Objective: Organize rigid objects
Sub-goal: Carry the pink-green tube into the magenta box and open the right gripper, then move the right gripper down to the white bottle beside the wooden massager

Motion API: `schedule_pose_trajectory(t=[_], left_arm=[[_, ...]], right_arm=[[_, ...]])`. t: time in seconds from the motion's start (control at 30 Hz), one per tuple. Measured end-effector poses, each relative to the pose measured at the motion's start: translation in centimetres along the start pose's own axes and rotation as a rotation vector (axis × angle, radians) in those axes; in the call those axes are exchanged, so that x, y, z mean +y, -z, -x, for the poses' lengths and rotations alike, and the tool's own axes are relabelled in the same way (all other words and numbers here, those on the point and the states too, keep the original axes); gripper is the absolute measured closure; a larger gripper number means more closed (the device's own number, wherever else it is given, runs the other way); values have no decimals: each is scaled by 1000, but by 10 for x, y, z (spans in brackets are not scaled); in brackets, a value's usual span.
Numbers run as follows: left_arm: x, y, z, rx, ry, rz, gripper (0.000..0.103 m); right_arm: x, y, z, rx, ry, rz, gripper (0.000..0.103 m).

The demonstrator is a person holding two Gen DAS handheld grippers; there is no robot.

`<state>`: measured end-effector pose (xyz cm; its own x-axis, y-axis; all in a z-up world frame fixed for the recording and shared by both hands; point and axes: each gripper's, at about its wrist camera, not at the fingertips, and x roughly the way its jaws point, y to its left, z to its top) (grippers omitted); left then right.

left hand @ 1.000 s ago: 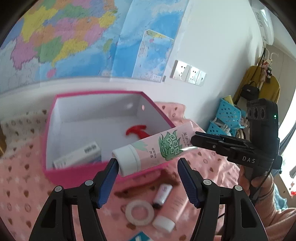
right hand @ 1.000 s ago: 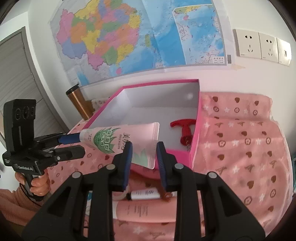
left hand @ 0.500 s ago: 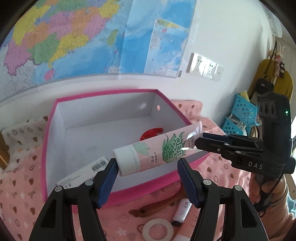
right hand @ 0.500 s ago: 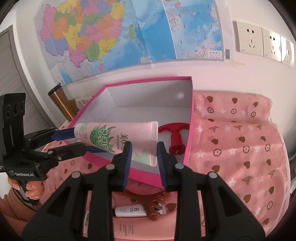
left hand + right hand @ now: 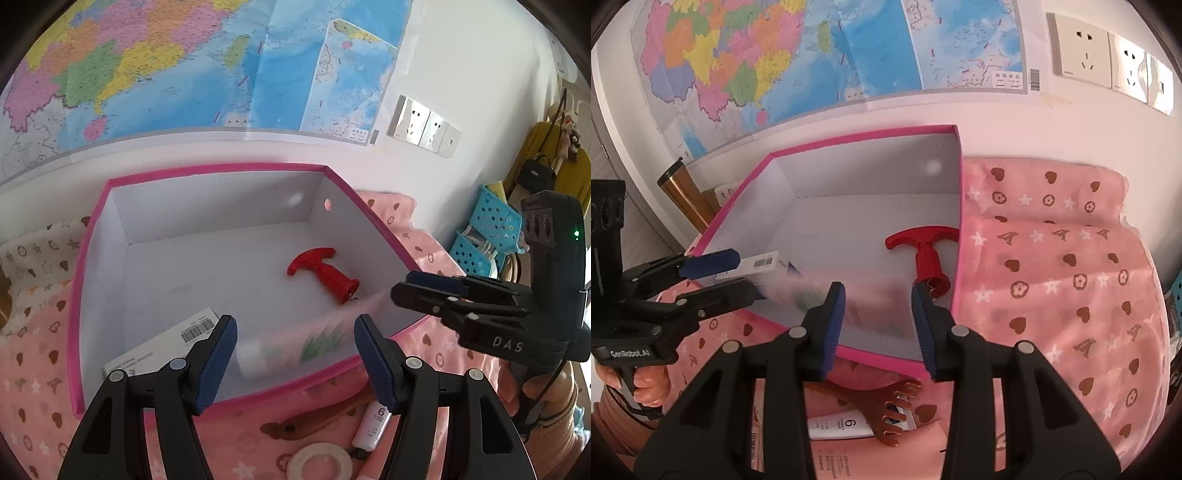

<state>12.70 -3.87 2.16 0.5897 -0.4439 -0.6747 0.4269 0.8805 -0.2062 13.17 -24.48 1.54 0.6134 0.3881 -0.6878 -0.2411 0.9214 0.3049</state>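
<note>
A pink-rimmed box with a white inside [image 5: 96, 258] [image 5: 864, 133] stands on a pink cloth. The pink tube with green leaf print [image 5: 295, 347] [image 5: 849, 299] is a motion blur inside the box near its front wall, free of both grippers. My left gripper [image 5: 295, 343] [image 5: 727, 273] is open over the box's front edge. My right gripper [image 5: 877, 314] [image 5: 406, 291] is open above the box's near right corner. A red T-handled tool [image 5: 321, 269] [image 5: 923, 251] and a white carton [image 5: 162, 347] [image 5: 761, 264] lie in the box.
In front of the box lie a brown comb-like scratcher [image 5: 882, 406] [image 5: 321, 417], a small white tube marked 6 [image 5: 373, 424] [image 5: 838, 424] and a roll of white tape [image 5: 319, 463]. A brass-coloured flask [image 5: 687, 199] stands left of the box. Blue baskets [image 5: 487, 232] stand at the right.
My right gripper has opened and let go of the pink tube, which is dropping into the box. Both grippers have moved closer over the box.
</note>
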Motion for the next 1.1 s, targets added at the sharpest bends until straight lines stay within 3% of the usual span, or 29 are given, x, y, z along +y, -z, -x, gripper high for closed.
schedule_pose_trajectory(t=[0.13,0.27,0.43,0.53,0.7,1.1], left_arm=[[1,6,11,-27,-1,3,37],[0,19,29,-71,70,-16,36],[-4,40,44,-79,153,-50,35],[-3,54,41,-53,167,-54,34],[14,75,16,44,143,25,34],[32,92,-27,177,108,106,34]], right_arm=[[-2,4,14,-34,-3,-7,59],[-2,15,35,-73,-49,1,59],[-12,40,49,-60,-193,-53,57],[-21,58,41,-5,-203,-92,54],[-34,83,15,88,-200,-165,53],[-41,91,-14,162,-189,-206,50]])
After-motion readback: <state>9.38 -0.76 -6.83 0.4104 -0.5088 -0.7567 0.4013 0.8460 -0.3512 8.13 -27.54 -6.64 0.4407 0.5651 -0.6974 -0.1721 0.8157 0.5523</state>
